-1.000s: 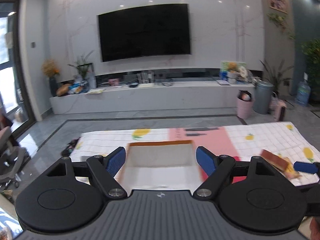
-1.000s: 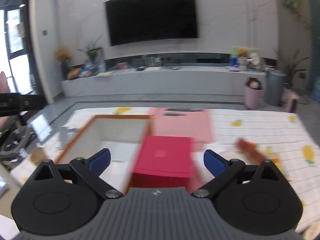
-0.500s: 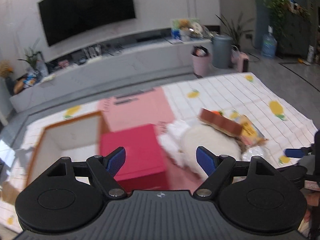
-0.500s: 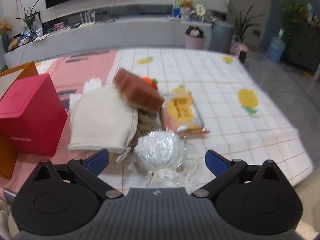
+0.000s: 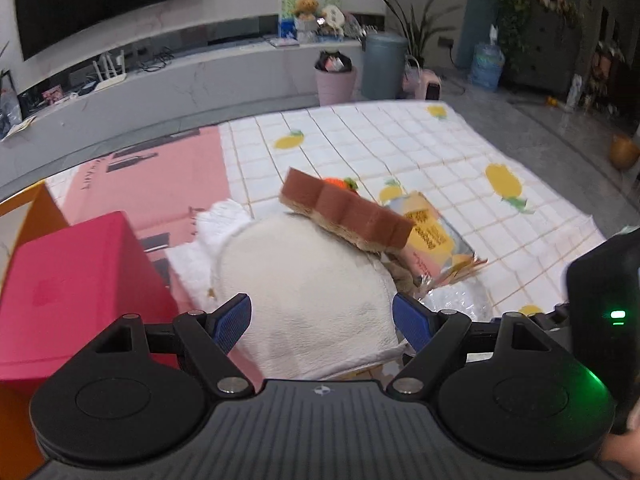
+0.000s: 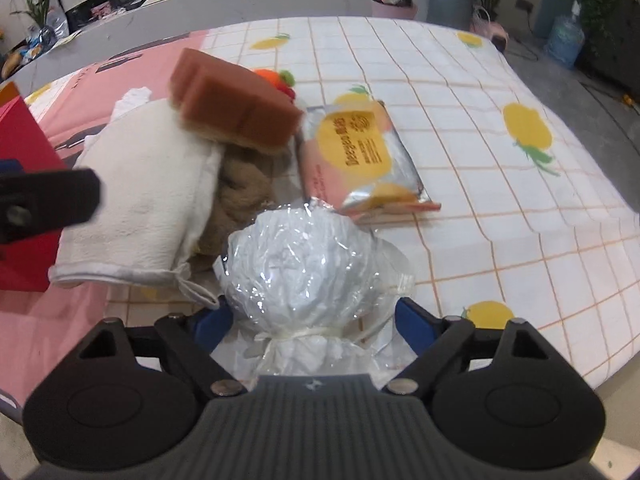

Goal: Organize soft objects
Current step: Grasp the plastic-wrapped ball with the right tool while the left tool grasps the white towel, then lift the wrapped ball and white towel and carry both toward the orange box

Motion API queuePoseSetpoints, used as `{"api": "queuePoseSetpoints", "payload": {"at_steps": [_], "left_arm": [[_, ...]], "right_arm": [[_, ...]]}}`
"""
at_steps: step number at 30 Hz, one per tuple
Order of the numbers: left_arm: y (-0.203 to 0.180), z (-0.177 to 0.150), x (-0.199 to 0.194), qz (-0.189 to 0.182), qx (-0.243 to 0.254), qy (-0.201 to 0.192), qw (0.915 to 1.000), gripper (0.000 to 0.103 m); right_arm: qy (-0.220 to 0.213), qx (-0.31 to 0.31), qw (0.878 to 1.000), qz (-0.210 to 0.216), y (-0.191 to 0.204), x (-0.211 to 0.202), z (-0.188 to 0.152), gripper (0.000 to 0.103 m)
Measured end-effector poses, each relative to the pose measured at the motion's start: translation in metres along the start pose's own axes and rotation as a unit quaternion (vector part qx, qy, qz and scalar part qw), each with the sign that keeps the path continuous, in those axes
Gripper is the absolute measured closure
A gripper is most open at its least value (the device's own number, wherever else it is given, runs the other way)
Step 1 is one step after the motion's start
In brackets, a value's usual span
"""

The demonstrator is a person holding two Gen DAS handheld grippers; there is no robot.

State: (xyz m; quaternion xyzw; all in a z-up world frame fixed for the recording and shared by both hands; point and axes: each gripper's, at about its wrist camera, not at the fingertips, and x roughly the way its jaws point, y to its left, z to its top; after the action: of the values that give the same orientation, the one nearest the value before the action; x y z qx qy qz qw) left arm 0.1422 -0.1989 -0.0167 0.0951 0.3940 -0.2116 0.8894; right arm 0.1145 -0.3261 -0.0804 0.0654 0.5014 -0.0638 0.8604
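A pile of soft things lies on the checked cloth. A white cloth bag (image 5: 304, 292) (image 6: 148, 184) lies under a brown sponge block (image 5: 344, 212) (image 6: 236, 112), with a brown plush (image 6: 244, 188) and an orange plush (image 6: 276, 78) beside them. A clear plastic-wrapped bundle (image 6: 308, 264) and a yellow-pink snack packet (image 6: 360, 152) (image 5: 428, 232) lie to the right. My left gripper (image 5: 322, 322) is open, its jaws either side of the white bag. My right gripper (image 6: 314, 320) is open, its jaws either side of the wrapped bundle.
A red box (image 5: 76, 292) (image 6: 24, 160) stands to the left, next to an orange box (image 5: 32, 212). A pink sheet (image 5: 160, 176) lies behind. The table's right edge (image 6: 600, 184) drops to the floor. A TV bench and bins stand behind.
Both grippers swung right from the boxes to the soft pile and moved closer. The left now straddles the white bag, the right the wrapped bundle. Both stayed open.
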Motion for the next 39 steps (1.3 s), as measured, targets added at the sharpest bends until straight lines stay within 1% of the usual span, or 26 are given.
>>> {"api": "queuePoseSetpoints", "payload": {"at_steps": [1,3,6,7,11,12,13,16,17,18,19,20,21,22,23,24,25,26,28,29,32,34,39], "left_arm": [[-0.001,0.001,0.004,0.000,0.001,0.001,1.0000,0.009],[-0.002,0.001,0.011,0.008,0.000,0.002,1.0000,0.009],[-0.006,-0.001,0.020,0.020,0.007,0.014,0.9997,0.009],[-0.008,-0.002,0.022,0.020,0.009,0.014,0.9997,0.009],[-0.013,-0.006,0.033,0.014,0.011,0.021,0.9996,0.008],[-0.014,-0.007,0.036,0.014,0.009,0.026,0.9995,0.008],[-0.014,-0.007,0.039,0.013,0.006,0.031,0.9994,0.007],[-0.011,-0.010,0.047,0.014,-0.005,0.041,0.9990,0.007],[-0.009,-0.012,0.047,0.009,-0.010,0.041,0.9991,0.008],[-0.006,-0.013,0.046,0.002,-0.016,0.038,0.9992,0.011],[-0.003,-0.016,0.043,-0.009,-0.025,0.031,0.9992,0.018],[0.001,-0.018,0.040,-0.017,-0.035,0.024,0.9989,0.023],[0.006,-0.021,0.038,-0.028,-0.045,0.021,0.9984,0.032],[0.008,-0.023,0.037,-0.035,-0.054,0.020,0.9977,0.048],[0.011,-0.027,0.036,-0.044,-0.061,0.021,0.9970,0.055],[0.013,-0.030,0.035,-0.050,-0.062,0.022,0.9966,0.065],[0.014,-0.033,0.034,-0.055,-0.055,0.022,0.9967,0.081],[0.014,-0.035,0.034,-0.056,-0.045,0.022,0.9972,0.083],[0.016,-0.039,0.030,-0.053,-0.045,0.015,0.9975,0.092],[0.017,-0.042,0.024,-0.056,-0.042,0.006,0.9975,0.095],[0.017,-0.050,0.006,-0.053,-0.020,-0.024,0.9981,0.096],[0.018,-0.052,-0.004,-0.051,-0.011,-0.029,0.9982,0.097],[0.024,-0.055,-0.025,-0.065,-0.004,-0.047,0.9968,0.098]], "right_arm": [[0.000,0.002,1.000,0.002,-0.001,-0.001,0.000,0.020],[-0.003,0.003,1.000,0.005,-0.003,-0.004,-0.001,0.020],[0.011,0.011,1.000,-0.006,-0.005,-0.001,-0.002,0.021],[0.018,0.017,1.000,-0.008,-0.006,0.001,-0.002,0.021],[0.015,0.019,1.000,-0.009,-0.007,-0.001,-0.003,0.024],[0.013,0.017,1.000,-0.009,-0.006,-0.001,-0.003,0.028],[0.010,0.013,1.000,-0.009,-0.005,-0.002,-0.004,0.036],[0.001,0.002,1.000,-0.008,-0.003,-0.005,-0.005,0.042],[-0.001,0.002,1.000,-0.007,-0.003,-0.005,-0.005,0.043],[-0.002,0.003,1.000,-0.005,-0.003,-0.006,-0.005,0.043],[-0.002,0.003,1.000,-0.004,-0.003,-0.006,-0.006,0.043],[-0.002,0.001,1.000,-0.003,-0.002,-0.006,-0.006,0.043],[-0.002,-0.003,1.000,-0.003,-0.001,-0.006,-0.006,0.043],[-0.002,-0.006,1.000,-0.003,0.000,-0.006,-0.006,0.043],[-0.002,-0.009,1.000,-0.004,0.001,-0.006,-0.006,0.043],[-0.001,-0.011,1.000,-0.003,0.002,-0.006,-0.006,0.043],[-0.002,-0.012,1.000,-0.002,0.003,-0.006,-0.006,0.043],[-0.003,-0.013,1.000,0.000,0.003,-0.007,-0.006,0.043],[-0.007,-0.013,1.000,0.001,0.003,-0.009,-0.006,0.044],[-0.009,-0.014,1.000,0.002,0.004,-0.010,-0.007,0.044],[-0.015,-0.012,1.000,0.005,0.003,-0.013,-0.006,0.044],[-0.017,-0.011,1.000,0.004,0.002,-0.014,-0.006,0.044],[-0.025,-0.011,1.000,0.008,0.003,-0.019,-0.006,0.044]]}}
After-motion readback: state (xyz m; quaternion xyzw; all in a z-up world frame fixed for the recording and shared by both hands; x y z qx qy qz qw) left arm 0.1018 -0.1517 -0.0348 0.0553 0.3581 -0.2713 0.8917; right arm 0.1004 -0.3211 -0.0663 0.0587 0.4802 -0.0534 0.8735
